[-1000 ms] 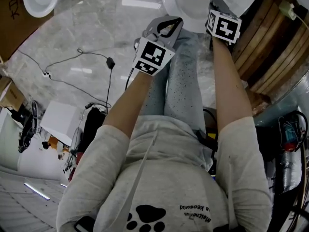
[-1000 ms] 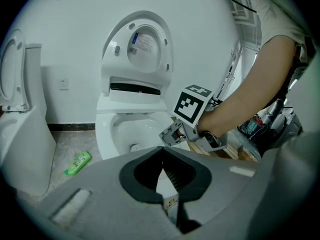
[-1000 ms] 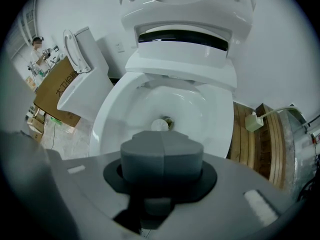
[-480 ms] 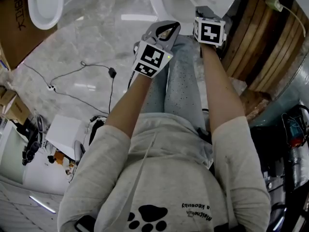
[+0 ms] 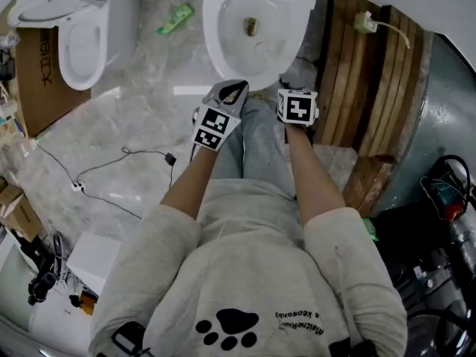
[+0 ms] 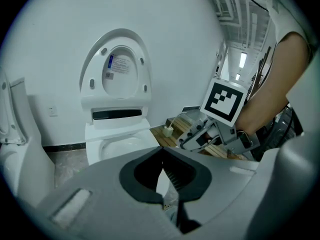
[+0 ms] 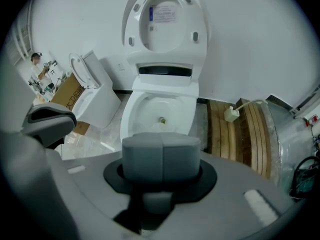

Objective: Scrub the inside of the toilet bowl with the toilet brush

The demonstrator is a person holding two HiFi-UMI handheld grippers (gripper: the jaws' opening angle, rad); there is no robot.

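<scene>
The white toilet bowl (image 5: 256, 32) stands open at the top of the head view, its lid (image 7: 165, 19) raised against the wall. A brownish spot (image 5: 251, 27) sits at the bottom of the bowl. Both grippers hover just in front of the bowl's near rim, above the person's knees. My left gripper (image 5: 236, 86) is shut with nothing between its fingers. My right gripper (image 5: 291, 91) is also shut and empty, its pads (image 7: 161, 156) pressed together. No toilet brush shows in any view.
A second toilet (image 5: 78, 39) stands to the left beside a cardboard box (image 5: 37, 65). A green item (image 5: 175, 18) lies on the marble floor. Wooden slats (image 5: 372, 73) with a white corded plug (image 5: 364, 22) flank the bowl's right. Cables (image 5: 126, 155) trail at left.
The head view has drawn back, so the whole bowl now shows. Both grippers have come away from the bowl's rim toward the person. A white rod-like thing near the right gripper is gone.
</scene>
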